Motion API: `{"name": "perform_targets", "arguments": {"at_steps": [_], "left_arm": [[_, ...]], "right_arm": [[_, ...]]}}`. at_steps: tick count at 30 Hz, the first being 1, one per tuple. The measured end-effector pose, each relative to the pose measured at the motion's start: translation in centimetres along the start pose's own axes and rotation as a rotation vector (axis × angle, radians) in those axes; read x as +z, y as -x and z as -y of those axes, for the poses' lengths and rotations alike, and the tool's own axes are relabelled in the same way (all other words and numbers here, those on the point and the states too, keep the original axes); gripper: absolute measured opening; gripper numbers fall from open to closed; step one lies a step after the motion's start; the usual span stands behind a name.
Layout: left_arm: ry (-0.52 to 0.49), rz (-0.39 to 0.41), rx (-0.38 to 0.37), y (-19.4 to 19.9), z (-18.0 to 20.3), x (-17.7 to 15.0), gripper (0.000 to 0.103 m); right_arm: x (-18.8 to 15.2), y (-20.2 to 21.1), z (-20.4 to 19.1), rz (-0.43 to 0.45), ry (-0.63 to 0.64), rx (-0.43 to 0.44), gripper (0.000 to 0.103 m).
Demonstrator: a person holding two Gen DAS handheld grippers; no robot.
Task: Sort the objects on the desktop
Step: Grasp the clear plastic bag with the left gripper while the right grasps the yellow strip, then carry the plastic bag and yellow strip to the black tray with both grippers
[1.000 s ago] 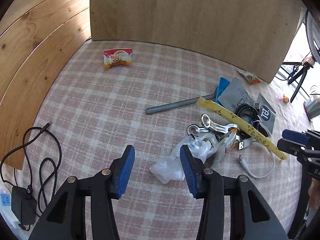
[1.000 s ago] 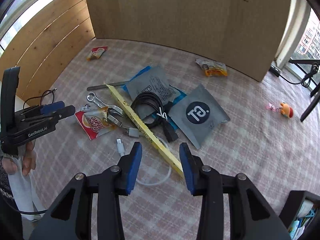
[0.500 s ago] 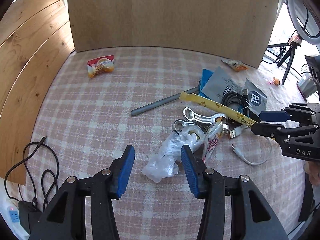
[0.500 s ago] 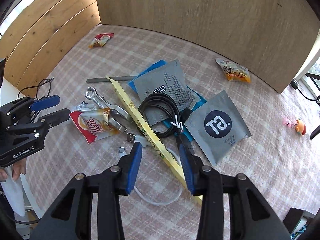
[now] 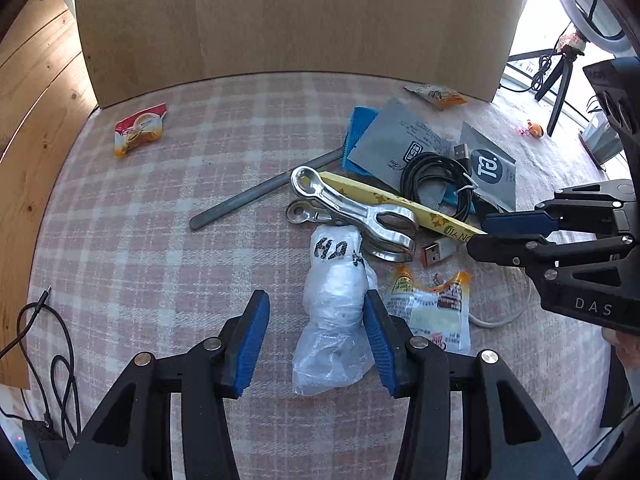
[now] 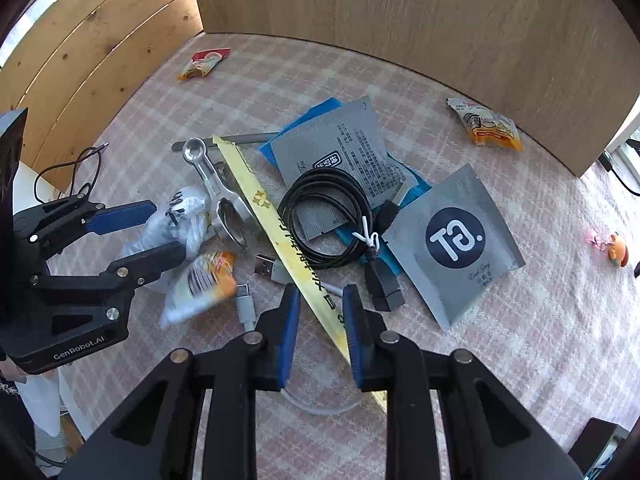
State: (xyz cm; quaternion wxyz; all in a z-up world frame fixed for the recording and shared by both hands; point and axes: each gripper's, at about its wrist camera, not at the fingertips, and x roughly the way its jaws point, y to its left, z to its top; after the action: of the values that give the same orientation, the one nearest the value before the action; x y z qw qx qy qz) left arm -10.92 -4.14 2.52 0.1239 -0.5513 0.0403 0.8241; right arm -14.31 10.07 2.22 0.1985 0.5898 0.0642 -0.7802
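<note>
The left gripper (image 5: pixel 316 336), jaws wide, straddles the clear plastic bag (image 5: pixel 334 320) lying just beside the steel wrench (image 5: pixel 352 212). It should close low on the bag's bulk, clear of the wrench. The right gripper (image 6: pixel 318 320), narrowly parted, brackets the yellow strip (image 6: pixel 280 236).
</note>
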Motion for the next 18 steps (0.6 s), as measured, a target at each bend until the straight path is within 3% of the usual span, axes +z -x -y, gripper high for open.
{"name": "perform_targets", "arguments": {"at_steps": [7,8,14,18], "left_arm": [[0.038,-0.008,-0.034,-1.4,-0.2,0.7,0.045],[0.050,-0.012,-0.026,-1.7,-0.4,0.7,0.036],[0.070,0.021,-0.034,-1.5,-1.0,-0.1,0.034],[0.093,0.043,-0.028,-0.6,-1.8,-0.7,0.032]], "right_arm": [[0.3,-0.5,-0.2,-0.005,0.004,0.004,0.023],[0.3,-0.4,-0.1,-0.004,-0.003,0.009,0.022],[-0.1,0.4,0.9,-0.007,-0.069,0.092,0.011],[-0.6,1.2,1.4,0.005,-0.112,0.135,0.011]]}}
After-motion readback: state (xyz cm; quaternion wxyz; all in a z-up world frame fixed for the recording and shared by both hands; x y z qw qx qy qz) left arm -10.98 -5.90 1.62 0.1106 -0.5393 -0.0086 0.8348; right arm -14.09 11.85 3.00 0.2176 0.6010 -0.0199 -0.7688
